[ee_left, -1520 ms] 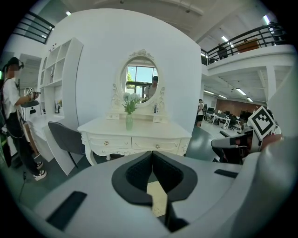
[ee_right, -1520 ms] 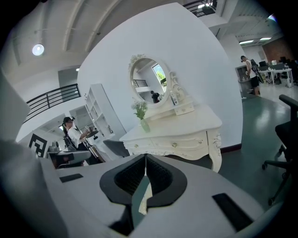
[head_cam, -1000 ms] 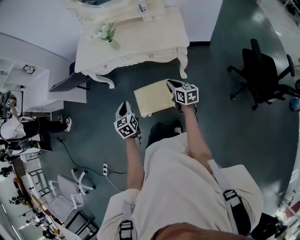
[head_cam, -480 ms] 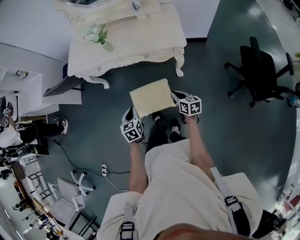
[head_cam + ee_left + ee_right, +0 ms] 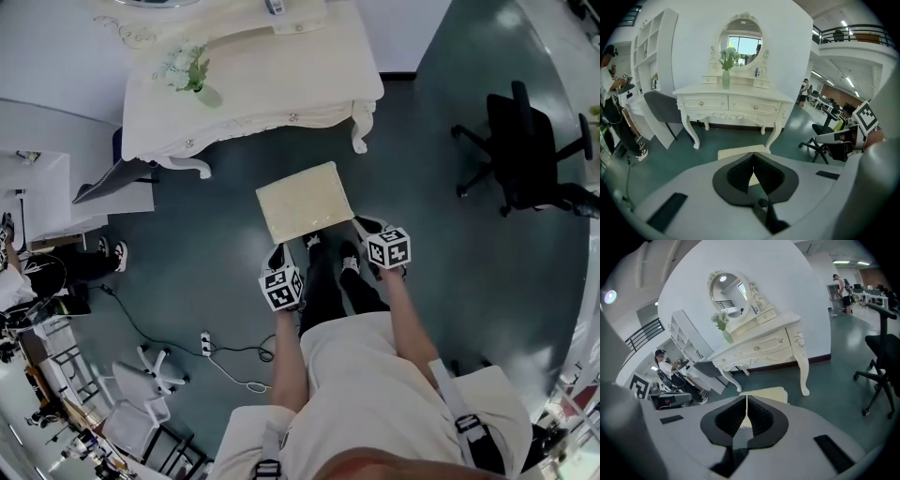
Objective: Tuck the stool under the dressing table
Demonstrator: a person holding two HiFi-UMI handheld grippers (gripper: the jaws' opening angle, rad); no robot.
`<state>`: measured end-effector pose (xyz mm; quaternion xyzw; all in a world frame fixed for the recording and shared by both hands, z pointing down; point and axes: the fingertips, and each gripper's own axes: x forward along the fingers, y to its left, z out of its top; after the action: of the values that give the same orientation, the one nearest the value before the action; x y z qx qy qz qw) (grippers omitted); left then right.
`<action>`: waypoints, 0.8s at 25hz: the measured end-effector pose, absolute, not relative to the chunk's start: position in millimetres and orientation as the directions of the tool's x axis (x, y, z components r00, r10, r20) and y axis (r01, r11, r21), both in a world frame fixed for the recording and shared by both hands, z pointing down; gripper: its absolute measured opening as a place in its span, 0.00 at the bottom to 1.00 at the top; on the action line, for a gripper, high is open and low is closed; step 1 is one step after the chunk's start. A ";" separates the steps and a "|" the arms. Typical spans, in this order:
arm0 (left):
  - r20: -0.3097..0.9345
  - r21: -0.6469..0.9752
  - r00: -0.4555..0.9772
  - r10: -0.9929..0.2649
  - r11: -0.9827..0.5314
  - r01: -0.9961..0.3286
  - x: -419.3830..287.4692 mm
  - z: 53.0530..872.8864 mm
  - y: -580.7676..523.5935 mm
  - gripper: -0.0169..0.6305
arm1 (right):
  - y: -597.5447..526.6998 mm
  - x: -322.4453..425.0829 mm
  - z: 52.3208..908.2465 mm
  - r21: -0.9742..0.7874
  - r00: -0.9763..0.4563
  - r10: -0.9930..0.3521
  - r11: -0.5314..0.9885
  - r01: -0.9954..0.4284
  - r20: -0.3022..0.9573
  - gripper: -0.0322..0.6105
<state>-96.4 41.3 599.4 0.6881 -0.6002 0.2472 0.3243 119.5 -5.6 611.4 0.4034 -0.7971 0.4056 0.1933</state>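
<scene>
1. One cream-topped stool stands on the floor, out in the open just in front of the dressing table and not yet under it.
2. Both the left gripper and the right gripper hover by the stool's near edge, one at each corner, jaws pressed together on nothing.
3. I'd say the push is only starting. The next move calls for an even, straight shove from both sides, aimed into the gap beneath the dressing table.
</scene>
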 end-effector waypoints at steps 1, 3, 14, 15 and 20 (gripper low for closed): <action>0.738 0.152 0.163 -0.655 -0.074 -0.986 -94.7 607.8 44.5 0.05 | -2.5 119.0 619.4 -0.481 -0.591 -0.478 0.345 -0.806 0.649 0.12; 0.755 0.159 0.175 -0.632 -0.081 -0.984 -93.1 623.8 53.1 0.05 | 4.7 115.8 633.3 -0.469 -0.583 -0.456 0.346 -0.812 0.673 0.12; 0.791 0.145 0.202 -0.578 -0.145 -0.979 -99.3 676.7 68.2 0.05 | -9.3 85.5 667.9 -0.430 -0.599 -0.361 0.450 -0.783 0.715 0.12; 0.788 0.146 0.208 -0.580 -0.151 -0.978 -98.5 682.7 63.2 0.05 | -12.0 85.9 674.8 -0.426 -0.596 -0.359 0.450 -0.785 0.718 0.12; 0.765 0.092 0.265 -0.586 -0.308 -0.947 -83.0 718.9 27.7 0.05 | -23.0 85.7 721.8 -0.427 -0.589 -0.354 0.439 -0.790 0.726 0.12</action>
<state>-83.0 27.7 718.9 0.7433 -0.5157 0.3188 0.2827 85.7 -23.0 721.8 0.3572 -0.8012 0.3908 0.2789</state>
